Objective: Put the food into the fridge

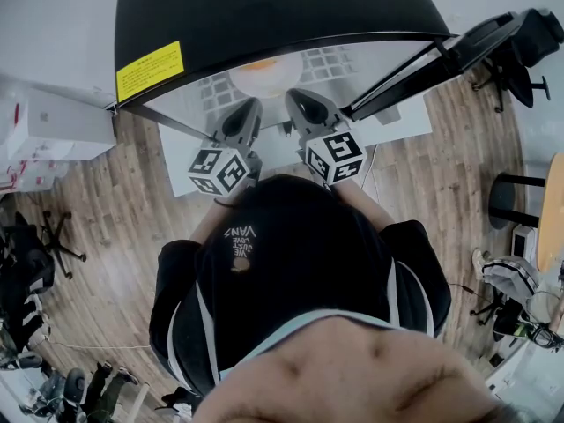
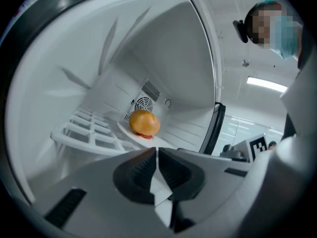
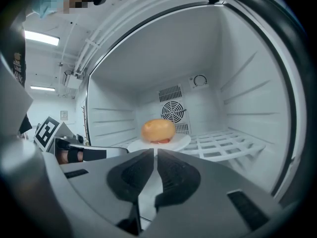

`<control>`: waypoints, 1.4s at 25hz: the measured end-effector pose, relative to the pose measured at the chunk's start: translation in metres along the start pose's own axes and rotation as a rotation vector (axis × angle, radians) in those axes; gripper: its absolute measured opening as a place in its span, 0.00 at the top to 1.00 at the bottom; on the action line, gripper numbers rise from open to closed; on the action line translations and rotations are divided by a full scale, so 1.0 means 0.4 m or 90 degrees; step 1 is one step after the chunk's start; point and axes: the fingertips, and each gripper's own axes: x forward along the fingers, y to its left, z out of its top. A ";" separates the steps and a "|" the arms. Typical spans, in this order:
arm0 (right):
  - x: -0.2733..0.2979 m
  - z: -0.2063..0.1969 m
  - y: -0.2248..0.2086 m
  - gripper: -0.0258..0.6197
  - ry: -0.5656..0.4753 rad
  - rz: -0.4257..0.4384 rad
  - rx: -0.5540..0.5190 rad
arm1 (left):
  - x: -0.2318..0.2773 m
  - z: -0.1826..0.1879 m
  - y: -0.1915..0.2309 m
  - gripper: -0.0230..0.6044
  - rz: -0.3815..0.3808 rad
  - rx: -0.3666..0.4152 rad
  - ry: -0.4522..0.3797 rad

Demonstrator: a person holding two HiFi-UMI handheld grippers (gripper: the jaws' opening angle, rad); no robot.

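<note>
- Left claw [image 2: 157,150] and right claw [image 3: 154,151], both pressed together, nothing pinched.
- Bun [image 3: 158,130] on white plate [image 3: 182,141] straight ahead, just beyond both tips, on fridge shelf [image 3: 225,148].

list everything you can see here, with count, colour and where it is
fridge: 1, white inside, black outside, open in front of the person
burger: 1, orange-brown bun with red under it, on the plate
plate: 1, white, on the wire shelf inside the fridge
wire shelf: 1, white, across the fridge interior
fan vent: 1, white, fridge back wall behind the burger
label: 1, yellow, on the fridge's black outside
office chairs: several, black, on the floor at both sides
floor: 1, brown wood, around the fridge
left gripper: 1, grey with black pads, jaws closed, empty, pointing at the plate
right gripper: 1, same colours, jaws closed, empty, beside the left one
</note>
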 end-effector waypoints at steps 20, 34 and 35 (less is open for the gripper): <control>0.022 0.003 0.002 0.91 -0.002 0.005 -0.006 | 0.004 0.001 0.012 0.92 0.006 -0.017 -0.005; -0.009 0.017 -0.001 0.91 -0.007 0.003 -0.012 | -0.006 0.005 -0.023 0.92 0.003 -0.003 -0.009; -0.013 0.017 -0.001 0.91 -0.007 0.003 -0.013 | -0.007 0.004 -0.026 0.92 0.004 -0.001 -0.010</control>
